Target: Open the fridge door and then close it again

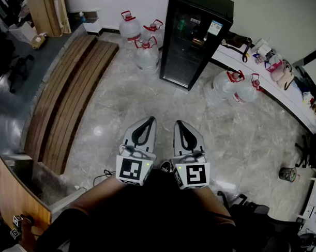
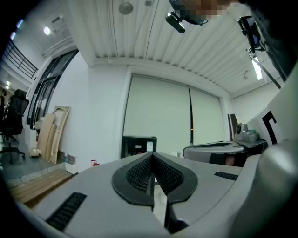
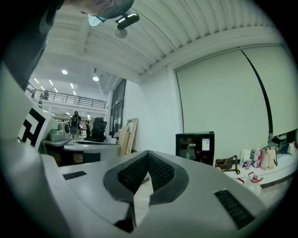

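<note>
The black fridge (image 1: pixel 194 39) stands against the far wall with its glass door closed, a few steps ahead of me. It also shows small in the left gripper view as the fridge (image 2: pixel 138 146) and in the right gripper view as the fridge (image 3: pixel 195 146). My left gripper (image 1: pixel 150 119) and right gripper (image 1: pixel 178 123) are held side by side at waist height, level and aimed toward it. Both are shut with nothing between their pads, as the left gripper (image 2: pixel 151 155) and right gripper (image 3: pixel 148 153) show close up. Neither touches anything.
Several large water jugs (image 1: pixel 145 53) stand left of the fridge, and two more jugs (image 1: pixel 234 86) lie to its right. A wooden platform (image 1: pixel 69 95) runs along the left. A white counter (image 1: pixel 281 87) with bags curves along the right. A small can (image 1: pixel 288 174) sits on the marble floor.
</note>
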A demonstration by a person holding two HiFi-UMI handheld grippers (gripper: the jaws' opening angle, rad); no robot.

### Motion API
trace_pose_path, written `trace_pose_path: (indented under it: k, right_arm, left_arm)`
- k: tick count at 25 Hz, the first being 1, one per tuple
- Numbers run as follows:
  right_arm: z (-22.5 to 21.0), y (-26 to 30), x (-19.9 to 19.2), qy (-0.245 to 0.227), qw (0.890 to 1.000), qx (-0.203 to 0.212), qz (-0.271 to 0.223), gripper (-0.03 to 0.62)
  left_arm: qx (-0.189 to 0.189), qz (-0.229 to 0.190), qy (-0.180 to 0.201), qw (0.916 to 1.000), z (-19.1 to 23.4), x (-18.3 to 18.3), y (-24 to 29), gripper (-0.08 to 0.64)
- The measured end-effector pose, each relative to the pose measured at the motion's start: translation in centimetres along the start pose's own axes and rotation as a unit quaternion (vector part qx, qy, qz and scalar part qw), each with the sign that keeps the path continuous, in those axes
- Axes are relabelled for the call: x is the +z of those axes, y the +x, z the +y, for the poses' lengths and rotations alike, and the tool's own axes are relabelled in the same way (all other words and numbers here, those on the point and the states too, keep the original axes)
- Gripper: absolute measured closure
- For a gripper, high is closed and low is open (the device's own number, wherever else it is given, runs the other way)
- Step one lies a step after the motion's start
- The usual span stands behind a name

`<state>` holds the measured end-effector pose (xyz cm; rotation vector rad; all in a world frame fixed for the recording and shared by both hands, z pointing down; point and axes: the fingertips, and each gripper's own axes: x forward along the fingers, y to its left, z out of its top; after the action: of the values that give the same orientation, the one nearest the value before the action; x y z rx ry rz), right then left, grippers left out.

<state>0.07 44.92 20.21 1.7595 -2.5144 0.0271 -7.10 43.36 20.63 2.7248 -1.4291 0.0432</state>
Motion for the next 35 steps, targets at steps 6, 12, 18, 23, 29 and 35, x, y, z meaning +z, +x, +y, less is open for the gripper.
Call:
trace_pose_path:
  k: [6, 12, 18, 23, 29, 35]
  right_arm:
    - [1.5, 0.9, 0.0, 0.007, 1.000, -0.009, 0.000, 0.577]
    - [2.4, 2.4, 0.3, 0.026, 0.999, -0.026, -0.012, 0.577]
    - [1.5, 6.5, -1.5, 0.034, 0.999, -0.024, 0.005, 0.577]
    - [-3.0, 13.7, -3.7, 0.041, 0.999, -0.016, 0.009, 0.577]
    - [-11.2, 25.9, -3.1, 0.038, 0.999, 0.009, -0.001, 0.577]
    - [-18.5, 35.0, -2.6, 0.036, 0.999, 0.015, -0.005, 0.577]
  left_arm:
    - [-0.007, -0.001, 0.002, 1.0000, 1.8, 0.0, -0.8, 0.552]
    - [-0.019, 0.002, -0.001, 0.9998, 3.9, -0.3, -1.1, 0.552]
    - [-0.012, 0.019, -0.018, 0.9996, 6.6, -1.8, 1.6, 0.552]
    - [-0.003, 0.027, -0.025, 0.9993, 9.9, -3.9, 8.5, 0.552]
    - [0.006, 0.035, -0.024, 0.9991, 14.2, -3.2, 21.7, 0.552]
    - [0.021, 0.030, -0.035, 0.9987, 17.7, -3.2, 33.2, 0.552]
